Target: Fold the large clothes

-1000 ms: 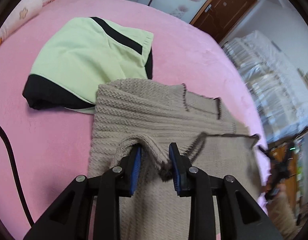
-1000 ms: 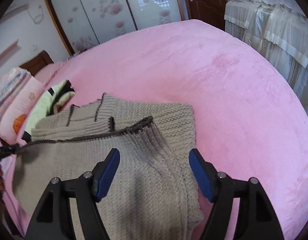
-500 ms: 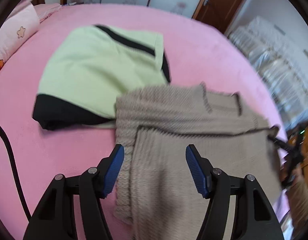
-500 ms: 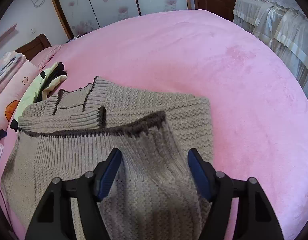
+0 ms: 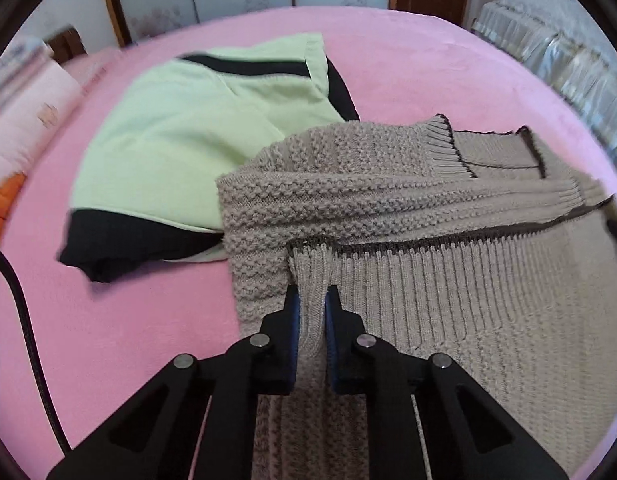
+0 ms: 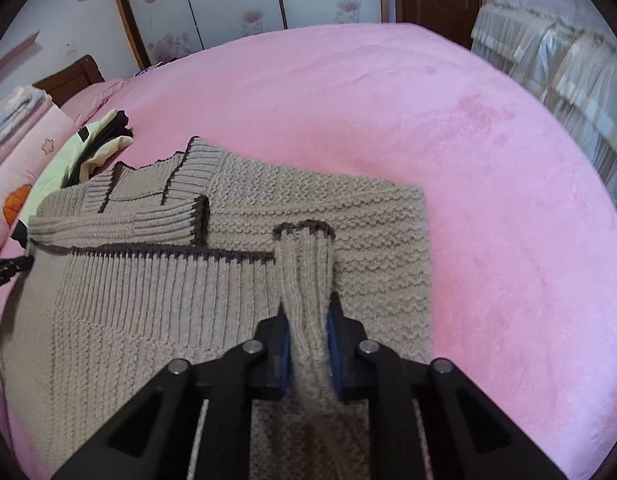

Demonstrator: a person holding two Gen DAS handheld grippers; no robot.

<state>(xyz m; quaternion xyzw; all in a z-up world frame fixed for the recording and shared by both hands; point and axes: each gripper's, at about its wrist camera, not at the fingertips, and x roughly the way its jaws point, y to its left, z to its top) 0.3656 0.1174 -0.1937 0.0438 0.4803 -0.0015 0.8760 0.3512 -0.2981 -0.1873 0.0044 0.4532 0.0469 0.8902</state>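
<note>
On the sweater (image 5: 448, 280), both hand-held grippers have just closed, pinching its hem.

Both wrist views close above the sweater (image 5: 388, 208), angled steeply down across the pink bed (image 6: 388, 112) toward wardrobe doors (image 6: 228, 4) at 12 o'clock; sweater shared.

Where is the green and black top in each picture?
Left wrist view: the green and black top fills the upper left, lying on the pink bed, its near edge under the beige sweater.
Right wrist view: only a small part of it shows at the far left, behind the sweater's collar.
Shared landmark: the sweater's dark-edged ribbed hem, which crosses both views.
</note>
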